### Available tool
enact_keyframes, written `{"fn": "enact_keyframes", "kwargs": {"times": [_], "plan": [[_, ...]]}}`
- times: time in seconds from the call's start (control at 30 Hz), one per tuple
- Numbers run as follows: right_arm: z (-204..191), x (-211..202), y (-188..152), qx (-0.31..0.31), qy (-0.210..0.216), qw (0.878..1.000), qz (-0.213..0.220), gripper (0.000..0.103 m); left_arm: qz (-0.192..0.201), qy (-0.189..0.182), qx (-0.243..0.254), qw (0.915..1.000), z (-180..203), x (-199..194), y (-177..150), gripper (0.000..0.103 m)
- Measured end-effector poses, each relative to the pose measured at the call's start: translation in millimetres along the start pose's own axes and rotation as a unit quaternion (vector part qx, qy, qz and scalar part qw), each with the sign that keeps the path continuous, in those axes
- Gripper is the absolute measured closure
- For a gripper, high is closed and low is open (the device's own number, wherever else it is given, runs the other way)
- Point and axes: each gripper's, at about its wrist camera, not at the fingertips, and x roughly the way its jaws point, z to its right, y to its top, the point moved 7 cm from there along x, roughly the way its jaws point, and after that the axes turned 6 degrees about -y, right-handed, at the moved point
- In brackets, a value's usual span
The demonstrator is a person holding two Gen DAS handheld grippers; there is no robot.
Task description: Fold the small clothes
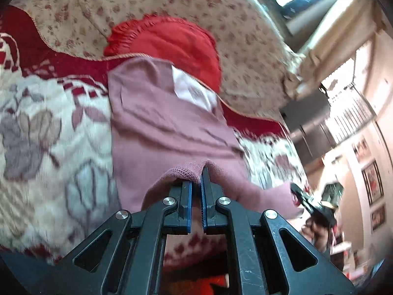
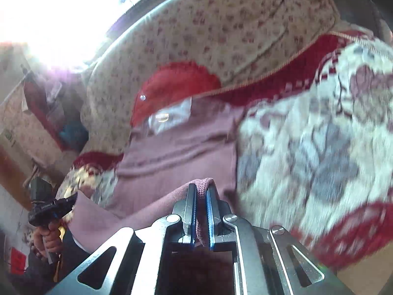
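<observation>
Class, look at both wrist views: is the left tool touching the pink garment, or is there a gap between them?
Touching. The left wrist view shows the left tool with its jaws closed on the knitted hem of the pink garment, the fabric pinched between them.

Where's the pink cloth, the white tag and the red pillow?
pink cloth [image 1: 172, 132], left wrist view, its flat middle
white tag [image 1: 194, 91], left wrist view, the tag's middle
red pillow [image 2: 176, 83], right wrist view, its bare front
</observation>
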Motion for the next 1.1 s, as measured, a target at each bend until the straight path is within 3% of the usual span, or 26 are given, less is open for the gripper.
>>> {"fn": "enact_keyframes", "kwargs": {"times": [0.17,0.3,0.43,0.57,0.7,0.97,1.03,1.1], "plan": [[-5.5,22.6,53.9,0.019,0.004,0.999,0.03,0.097,0.029,0.039,-0.042,0.998,-12.4,14.3,47.0,0.099],[-2.3,60.6,88.3,0.049,-0.007,0.998,0.03,0.097,0.063,0.07,-0.034,0.995,-19.7,30.0,81.5,0.099],[9.7,113.6,114.0,0.094,-0.011,0.995,0.011,0.097,0.066,0.096,-0.055,0.9917,-47.7,64.9,101.5,0.099],[26.9,165.7,113.4,0.11,-0.039,0.993,-0.022,0.097,0.052,0.128,-0.08,0.9873,-85.3,101.0,102.0,0.099],[43.8,202.8,106.3,0.127,-0.054,0.99,-0.04,0.097,0.069,0.155,-0.074,0.9827,-108.9,117.1,103.9,0.099],[50.9,240.1,116.1,0.085,-0.075,0.993,-0.036,0.097,0.087,0.148,-0.079,0.982,-121.4,126.0,121.1,0.099],[59.2,246.9,114.1,0.096,-0.087,0.99,-0.049,0.094,0.091,0.145,-0.093,0.9809,-128.4,124.9,123.4,0.099],[70.9,244.2,114.6,0.113,-0.1,0.988,-0.043,0.08,0.092,0.14,-0.104,0.9803,-131.2,123.1,124.6,0.097]]}}
